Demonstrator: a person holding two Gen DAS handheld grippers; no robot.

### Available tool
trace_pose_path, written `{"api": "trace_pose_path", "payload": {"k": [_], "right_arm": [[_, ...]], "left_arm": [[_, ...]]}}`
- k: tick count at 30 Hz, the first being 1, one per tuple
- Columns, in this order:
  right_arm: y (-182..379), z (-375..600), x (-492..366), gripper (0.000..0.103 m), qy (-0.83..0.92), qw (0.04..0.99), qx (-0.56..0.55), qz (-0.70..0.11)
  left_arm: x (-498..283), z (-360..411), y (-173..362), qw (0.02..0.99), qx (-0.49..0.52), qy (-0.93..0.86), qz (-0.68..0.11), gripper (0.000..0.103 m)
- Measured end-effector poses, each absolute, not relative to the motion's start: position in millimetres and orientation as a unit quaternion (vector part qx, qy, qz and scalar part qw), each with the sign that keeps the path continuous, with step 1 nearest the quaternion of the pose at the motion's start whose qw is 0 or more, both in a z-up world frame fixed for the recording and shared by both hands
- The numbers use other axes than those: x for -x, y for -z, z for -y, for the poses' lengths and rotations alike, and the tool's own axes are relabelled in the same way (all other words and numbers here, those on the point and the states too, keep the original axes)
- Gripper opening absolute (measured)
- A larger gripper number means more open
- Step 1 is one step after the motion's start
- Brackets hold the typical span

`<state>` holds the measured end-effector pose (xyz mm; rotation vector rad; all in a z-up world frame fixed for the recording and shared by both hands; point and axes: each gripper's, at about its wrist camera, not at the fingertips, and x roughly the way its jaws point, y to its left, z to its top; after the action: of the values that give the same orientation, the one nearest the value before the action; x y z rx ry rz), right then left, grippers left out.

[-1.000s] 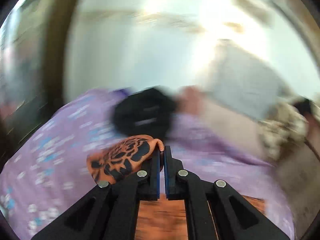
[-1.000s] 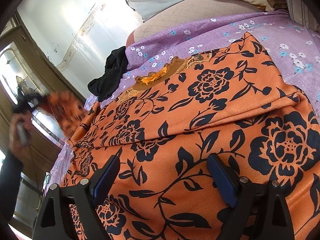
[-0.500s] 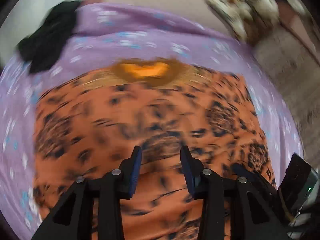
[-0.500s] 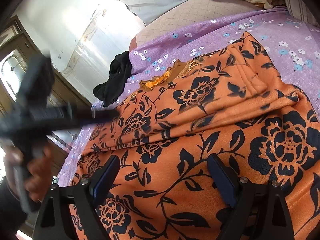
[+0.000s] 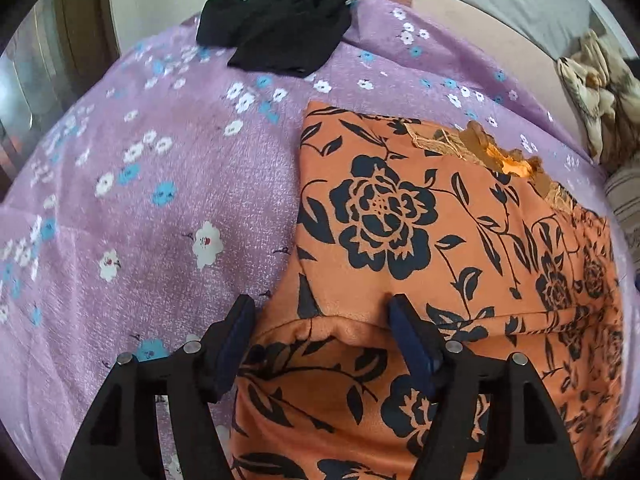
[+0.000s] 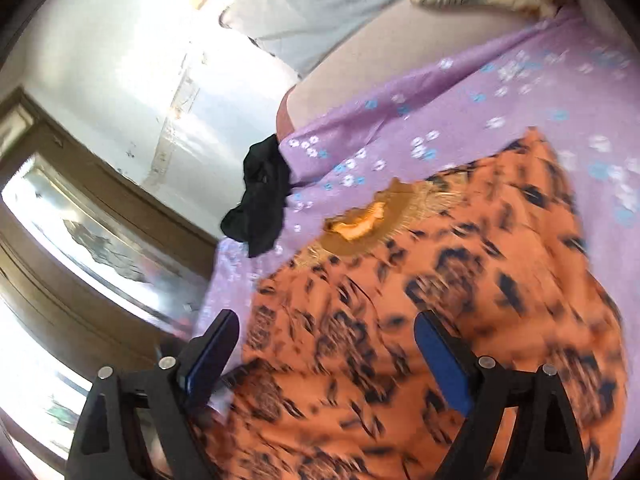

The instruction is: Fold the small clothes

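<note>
An orange garment with black flowers (image 5: 420,240) lies on the purple flowered bedsheet (image 5: 140,200), its lace neckline (image 5: 500,160) toward the far side. A folded edge of it crosses just in front of my left gripper (image 5: 320,320), which is open and hovers over that edge at the garment's left side. In the right wrist view the same garment (image 6: 440,300) is blurred. My right gripper (image 6: 328,340) is open and empty above its near left part.
A black garment (image 5: 280,24) lies bunched at the far edge of the bed, also in the right wrist view (image 6: 260,200). A grey pillow (image 6: 320,12) and a patterned blanket (image 5: 596,92) lie at the head. A wooden cabinet with glass (image 6: 80,240) stands to the left.
My left gripper let go of the orange sleeve it held a second ago, opened, and came down over the garment's left edge. The sleeve now lies folded onto the garment. My right gripper shifted left.
</note>
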<state>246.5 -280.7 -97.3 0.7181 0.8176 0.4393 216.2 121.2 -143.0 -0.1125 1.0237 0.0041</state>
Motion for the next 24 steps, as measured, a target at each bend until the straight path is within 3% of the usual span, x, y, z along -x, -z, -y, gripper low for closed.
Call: {"api": "trace_pose_path", "payload": {"k": [3,4,9,13,14,16,18,19,21,22,24], "right_arm": [[158,307,-278,0.088,-0.072,0.790,-0.336,-0.508],[159,318,-273,0.082,-0.064,0.788,-0.374,-0.485],[109,298,-277,0.089,-0.121,0.827,-0.337,-0.434],[137,286,-311,0.092,-0.145,0.817,-0.288,-0.478],[157,302,-316,0.083,-0.094,0.808,-0.301,-0.497],[158,337,-301,0.078,-0.059,0.804,-0.411,-0.426],[137,332,-296,0.088,-0.047,0.831,-0.377,-0.407],[133,327,-298,0.099,-0.075,0.841,-0.356,-0.401],[156,331,-311,0.099,-0.048,0.829,-0.312,-0.462],[161,342,-308,0.095,-0.030,0.824,-0.341,-0.452],[143,345,-298,0.096,-0.015,0.828,-0.358,-0.432]], "left_arm": [[-210,-125,144,0.876,0.063,0.006,-0.478,0.072],[-203,-128,142,0.877,0.062,0.006,-0.477,0.072],[-189,-134,102,0.912,0.073,-0.010,-0.404,0.070],[-213,-135,141,0.869,0.070,-0.029,-0.489,0.073],[-212,-139,139,0.875,0.090,-0.028,-0.475,0.073],[-213,-141,137,0.873,0.088,-0.031,-0.479,0.073],[-215,-141,139,0.871,0.090,-0.037,-0.481,0.073],[-217,-139,139,0.871,0.084,-0.040,-0.482,0.073],[-217,-136,140,0.873,0.078,-0.039,-0.481,0.074],[-216,-136,141,0.874,0.077,-0.037,-0.478,0.074],[-217,-138,142,0.877,0.080,-0.030,-0.473,0.075]]}}
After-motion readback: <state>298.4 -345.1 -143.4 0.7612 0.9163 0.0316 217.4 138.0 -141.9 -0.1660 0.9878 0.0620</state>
